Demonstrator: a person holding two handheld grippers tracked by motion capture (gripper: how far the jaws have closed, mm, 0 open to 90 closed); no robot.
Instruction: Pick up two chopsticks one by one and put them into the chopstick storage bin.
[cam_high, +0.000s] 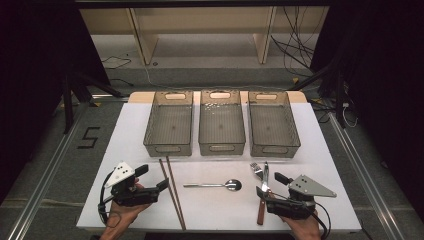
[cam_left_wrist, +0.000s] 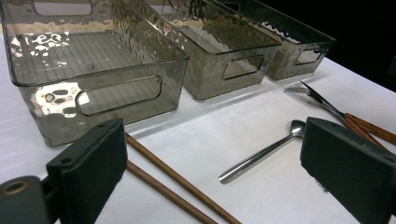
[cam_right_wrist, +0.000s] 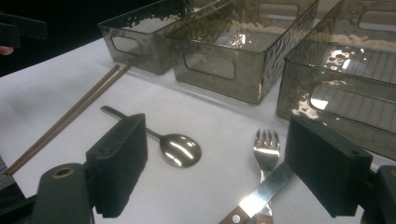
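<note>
A pair of brown chopsticks (cam_high: 171, 192) lies on the white table (cam_high: 220, 210) just right of my left gripper (cam_high: 152, 177), whose jaws stand open and hold nothing. In the left gripper view the chopsticks (cam_left_wrist: 177, 186) run beneath my open left gripper (cam_left_wrist: 210, 140). A metal spoon (cam_high: 216, 185) rests at the table's middle. A fork (cam_high: 256, 169) and a wood-handled knife (cam_high: 263, 187) lie side by side at the right, just ahead of my open right gripper (cam_high: 271, 185). In the right gripper view the spoon (cam_right_wrist: 180, 149), fork (cam_right_wrist: 266, 145) and knife (cam_right_wrist: 261, 196) sit between the empty jaws of that gripper (cam_right_wrist: 217, 140).
Three smoky see-through bins stand in a row at the back of the table: left (cam_high: 168, 148), middle (cam_high: 221, 148), right (cam_high: 276, 149). All look empty. Bare white table lies between the bins and the cutlery. Dark floor and cables surround the table.
</note>
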